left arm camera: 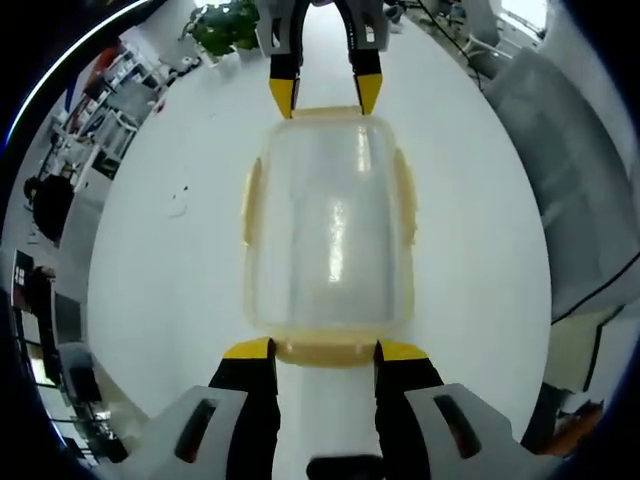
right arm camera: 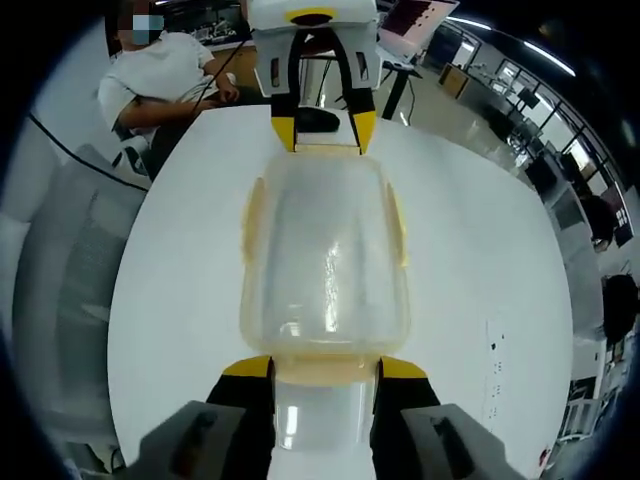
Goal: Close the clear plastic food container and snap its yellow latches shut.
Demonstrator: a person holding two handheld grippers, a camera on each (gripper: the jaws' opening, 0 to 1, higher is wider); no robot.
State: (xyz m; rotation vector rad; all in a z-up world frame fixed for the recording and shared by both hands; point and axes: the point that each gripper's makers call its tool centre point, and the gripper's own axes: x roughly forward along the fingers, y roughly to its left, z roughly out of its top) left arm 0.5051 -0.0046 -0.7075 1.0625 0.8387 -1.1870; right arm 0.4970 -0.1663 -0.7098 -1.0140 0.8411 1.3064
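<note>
The clear plastic container lies on the white round table with its lid on. Pale yellow latches run along its long sides and across both short ends. My left gripper is open, its yellow tips straddling the near end latch. It also appears at the far end in the right gripper view. My right gripper is open too, straddling the opposite end latch, and faces me in the left gripper view. I cannot tell whether the latches are snapped.
A person in a white shirt sits at the table's far edge. Grey chairs stand beside the table. A green plant stands beyond the table. Bare tabletop lies on both sides of the container.
</note>
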